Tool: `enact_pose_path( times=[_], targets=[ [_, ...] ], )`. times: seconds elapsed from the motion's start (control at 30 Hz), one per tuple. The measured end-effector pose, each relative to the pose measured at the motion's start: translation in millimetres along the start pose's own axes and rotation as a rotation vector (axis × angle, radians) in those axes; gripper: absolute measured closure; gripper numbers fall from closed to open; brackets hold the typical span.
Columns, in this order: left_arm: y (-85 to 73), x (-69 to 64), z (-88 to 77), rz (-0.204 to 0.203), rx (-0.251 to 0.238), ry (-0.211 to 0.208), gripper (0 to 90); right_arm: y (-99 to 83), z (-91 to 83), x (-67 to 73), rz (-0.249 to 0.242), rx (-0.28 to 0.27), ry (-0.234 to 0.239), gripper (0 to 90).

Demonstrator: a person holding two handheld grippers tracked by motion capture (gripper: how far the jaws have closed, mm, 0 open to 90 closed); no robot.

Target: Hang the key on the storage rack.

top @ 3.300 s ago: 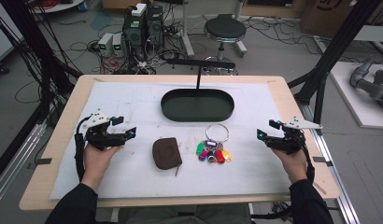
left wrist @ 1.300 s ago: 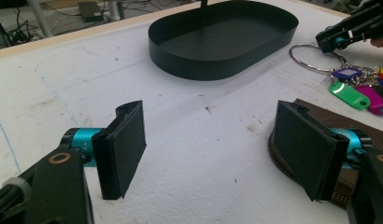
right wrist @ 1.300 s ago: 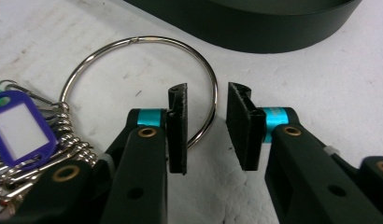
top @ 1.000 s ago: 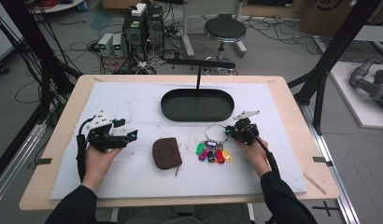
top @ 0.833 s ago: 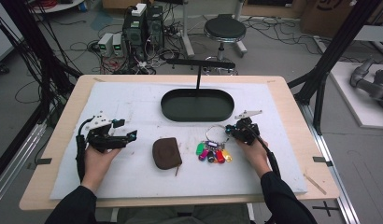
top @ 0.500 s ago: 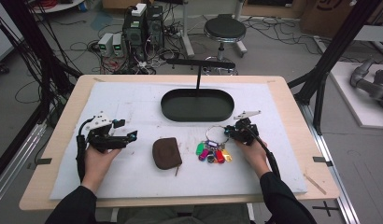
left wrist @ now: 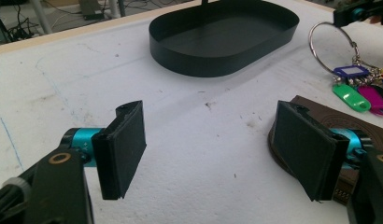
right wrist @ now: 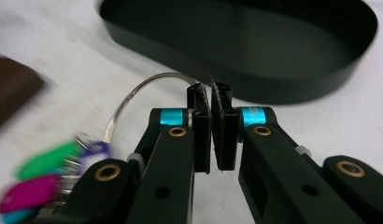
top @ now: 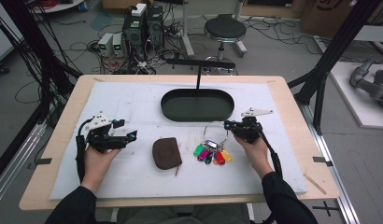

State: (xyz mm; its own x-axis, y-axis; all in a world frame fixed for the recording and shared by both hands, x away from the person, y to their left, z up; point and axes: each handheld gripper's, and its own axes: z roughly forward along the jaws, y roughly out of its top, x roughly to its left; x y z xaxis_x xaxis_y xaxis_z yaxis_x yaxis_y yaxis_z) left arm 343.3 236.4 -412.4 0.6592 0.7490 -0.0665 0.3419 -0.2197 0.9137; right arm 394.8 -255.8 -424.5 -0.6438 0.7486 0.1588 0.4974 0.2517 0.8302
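White padding covers the table. Right gripper pinches the key ring at its far right arc; coloured tags trail near-left, the black tray lies just beyond. Left gripper hovers spread, well left, beside the brown pouch.

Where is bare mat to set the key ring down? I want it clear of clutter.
Free: the mat's left half between the black tray and left gripper, and the front strip. Crowded: around the brown pouch, key ring and right gripper.

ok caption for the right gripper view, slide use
Right gripper shut on the key ring, black tray just beyond.
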Motion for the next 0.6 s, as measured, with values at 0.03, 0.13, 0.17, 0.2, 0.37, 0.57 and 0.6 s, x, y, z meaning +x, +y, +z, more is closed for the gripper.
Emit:
enact_pose_path(
  times=[0.03,0.13,0.17,0.2,0.37,0.57,0.6],
  targets=[
    [0.2,-0.2,0.1,0.001,0.0,0.0,25.8,0.0,0.0,0.0,0.0,0.0,0.0,88.2],
    [0.4,-0.5,0.9,0.003,0.001,-0.002,25.8,2.3,-5.0,6.1,0.021,-0.043,0.07,87.9],
    [0.5,-0.9,1.3,0.003,0.001,-0.004,25.8,2.6,-5.1,7.8,0.018,-0.05,0.087,87.9],
    [0.7,-1.1,1.5,0.007,0.0,-0.006,25.8,2.9,-5.4,9.2,0.017,-0.053,0.104,87.8],
    [0.7,-1.1,1.5,0.006,-0.002,-0.006,25.8,2.8,-4.1,14.4,0.007,-0.039,0.162,87.3],
    [0.7,-0.9,1.6,0.007,-0.003,-0.01,25.8,1.9,-1.1,14.6,-0.001,0.003,0.17,85.2],
    [0.7,-1.1,1.8,0.007,-0.002,-0.01,25.8,1.7,-0.8,14.6,-0.004,0.013,0.166,85.8]
  ],
)
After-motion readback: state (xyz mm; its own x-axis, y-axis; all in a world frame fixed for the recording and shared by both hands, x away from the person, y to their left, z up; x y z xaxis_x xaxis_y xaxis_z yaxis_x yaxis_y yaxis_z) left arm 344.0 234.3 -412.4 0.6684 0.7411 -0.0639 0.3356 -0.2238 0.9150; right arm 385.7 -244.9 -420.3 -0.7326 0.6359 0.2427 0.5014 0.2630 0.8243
